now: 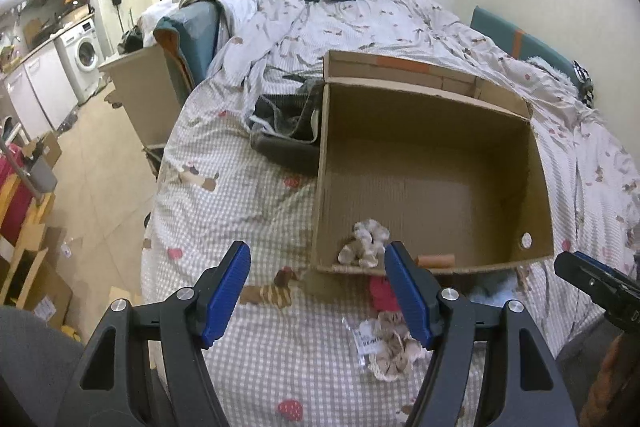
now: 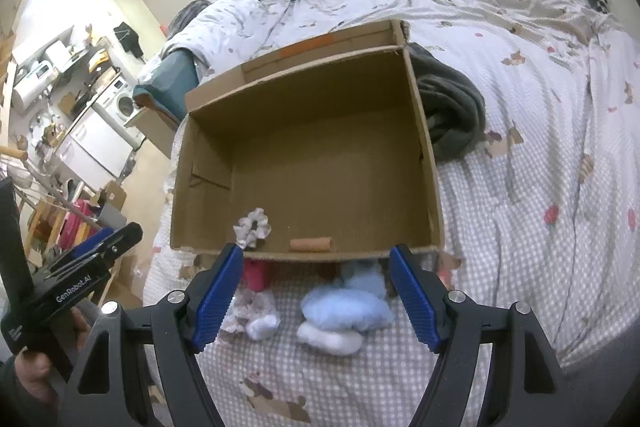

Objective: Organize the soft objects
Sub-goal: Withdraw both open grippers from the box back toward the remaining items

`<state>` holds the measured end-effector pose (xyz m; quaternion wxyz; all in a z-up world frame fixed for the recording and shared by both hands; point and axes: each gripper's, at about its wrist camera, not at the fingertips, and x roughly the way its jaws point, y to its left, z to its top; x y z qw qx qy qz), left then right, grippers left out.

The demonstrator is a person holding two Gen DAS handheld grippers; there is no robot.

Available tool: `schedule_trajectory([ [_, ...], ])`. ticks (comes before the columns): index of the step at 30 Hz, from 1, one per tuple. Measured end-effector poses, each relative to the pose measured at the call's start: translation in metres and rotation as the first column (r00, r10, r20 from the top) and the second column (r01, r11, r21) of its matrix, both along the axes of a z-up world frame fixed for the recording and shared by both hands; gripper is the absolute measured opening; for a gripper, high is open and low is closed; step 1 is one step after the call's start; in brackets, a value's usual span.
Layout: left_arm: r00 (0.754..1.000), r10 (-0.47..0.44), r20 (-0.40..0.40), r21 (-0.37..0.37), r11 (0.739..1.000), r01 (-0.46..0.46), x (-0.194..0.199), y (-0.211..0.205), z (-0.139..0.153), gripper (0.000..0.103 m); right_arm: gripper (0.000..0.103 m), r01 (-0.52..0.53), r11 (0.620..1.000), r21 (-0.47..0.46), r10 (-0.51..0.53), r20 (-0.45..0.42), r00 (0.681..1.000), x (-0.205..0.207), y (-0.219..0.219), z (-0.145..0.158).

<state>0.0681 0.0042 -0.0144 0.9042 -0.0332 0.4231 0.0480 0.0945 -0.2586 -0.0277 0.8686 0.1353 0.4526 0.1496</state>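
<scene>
the near wall of the cardboard box [image 2: 304, 155] is hiding part of what is lying just in front of it: a red soft piece [image 2: 256, 273] is showing only partly under the box edge in the right wrist view, and in the left wrist view the left gripper's right finger is cutting across it. the pale blue fluffy item [image 2: 348, 303] is half tucked against the box front, and its shape is hard to make out. a clear packet with a barcode label [image 1: 366, 341] is lying crumpled on the bedspread [image 1: 248, 347]; its contents cannot be told.

the left gripper [image 1: 318, 297] is hovering over the bed with its blue-padded fingers spread wide, gripping nothing and touching nothing. the right gripper [image 2: 316, 293] is likewise standing wide apart and empty, just short of the box's near wall, above the loose soft things.

inside the box, a crumpled patterned scrunchie [image 2: 253, 223] is lying near the front wall towards the left, and a small brown roll [image 2: 312, 244] is lying flat against the same wall, apart from it. on the bedspread, a second patterned scrunchie [image 1: 394, 351] is sitting beside the packet, with a white fluffy item [image 2: 330, 337] touching the blue one. a dark grey garment [image 2: 450, 115] is lying bunched against the box's outer side.
</scene>
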Motion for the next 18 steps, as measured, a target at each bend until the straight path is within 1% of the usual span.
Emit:
schedule_trajectory([
  [5, 1.0, -0.024, -0.005, -0.026, 0.999, 0.024, -0.01, -0.002, -0.006, 0.067, 0.079, 0.012, 0.999, -0.03, -0.012, 0.024, 1.0, -0.011, -0.001, 0.001],
  [7, 0.999, -0.012, -0.036, 0.009, 1.0, 0.012, -0.01, -0.004, -0.013, 0.067, 0.079, 0.006, 0.998, -0.056, -0.004, 0.037, 0.999, -0.013, 0.002, 0.001],
  [10, 0.998, 0.015, -0.066, 0.052, 0.999, -0.011, -0.011, -0.003, -0.022, 0.067, 0.079, -0.013, 0.998, -0.065, 0.015, 0.031, 0.999, -0.016, 0.003, -0.002],
  [12, 0.997, 0.028, -0.075, 0.033, 0.999, -0.026, -0.013, 0.002, -0.026, 0.067, 0.079, -0.008, 0.998, -0.061, 0.009, 0.019, 1.0, -0.017, 0.001, -0.005],
  [14, 0.995, 0.065, -0.079, 0.018, 0.998, -0.063, -0.014, 0.008, -0.031, 0.067, 0.079, 0.002, 0.999, -0.046, -0.002, -0.005, 1.0, -0.015, -0.002, -0.008],
  [17, 0.989, 0.099, -0.114, 0.009, 0.995, -0.099, -0.013, 0.017, -0.04, 0.067, 0.079, 0.018, 0.999, -0.035, -0.019, -0.029, 0.999, -0.011, -0.006, -0.013],
  [18, 0.986, 0.106, -0.129, -0.006, 0.994, -0.108, -0.013, 0.02, -0.043, 0.067, 0.079, 0.023, 0.999, -0.031, -0.024, -0.036, 0.999, -0.011, -0.007, -0.015],
])
